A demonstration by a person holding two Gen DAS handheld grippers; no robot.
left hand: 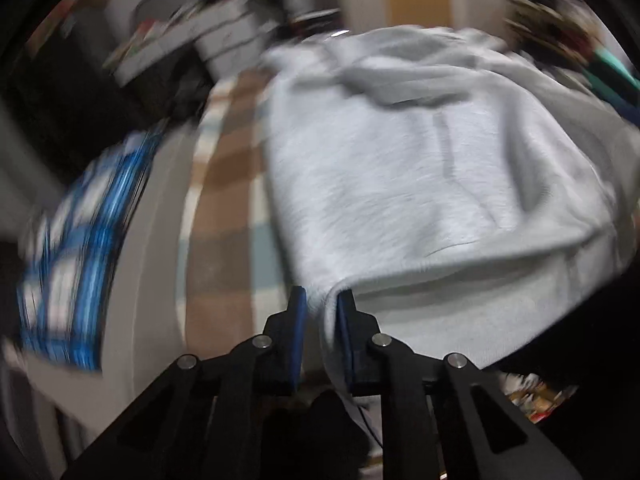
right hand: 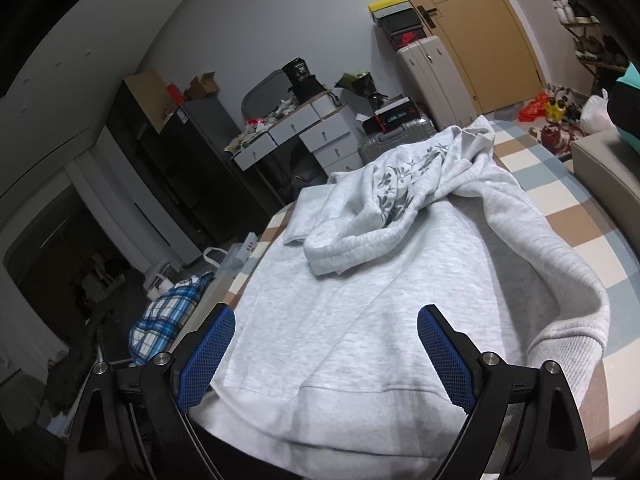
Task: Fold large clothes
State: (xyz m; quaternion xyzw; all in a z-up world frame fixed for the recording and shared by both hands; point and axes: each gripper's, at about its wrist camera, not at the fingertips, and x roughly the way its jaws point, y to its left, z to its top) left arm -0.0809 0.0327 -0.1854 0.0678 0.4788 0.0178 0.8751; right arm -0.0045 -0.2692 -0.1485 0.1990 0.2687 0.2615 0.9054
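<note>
Sweatshirt (right hand: 360,304) first: it's a big light grey one, spread across a bed with a checked cover (right hand: 576,216) in tan, white and pale blue. It lies mostly flat with the ribbed bottom hem nearest the cameras. Both sleeves are flopped over the chest, and one of them has a dark flower print (right hand: 394,192) on it. On the side away from the plaid cloth, the edge of the sweatshirt is folded up and over, so the hem corner (right hand: 560,344) curls there.

Left gripper (left hand: 322,300) is clamped down on a pinch of the sweatshirt's hem. You can see the grey fabric squeezed between the two blue pads (left hand: 298,320), with a fold of cloth hanging down below the fingers. That view is pretty motion-blurred, so details past the sweatshirt are mush.

Right gripper (right hand: 326,320) is spread wide with nothing in it. Its blue pads (right hand: 208,356) sit on either side of the hem area, hovering over the fabric, and I can't tell if they touch the cloth.

Off the side of the bed there's a blue and white plaid cloth (right hand: 170,322) bunched up low down. Further back there's a white desk with drawers (right hand: 292,136) covered in clutter, a silver suitcase (right hand: 394,138) and a cream one (right hand: 436,80) standing near a tan door (right hand: 480,28).
</note>
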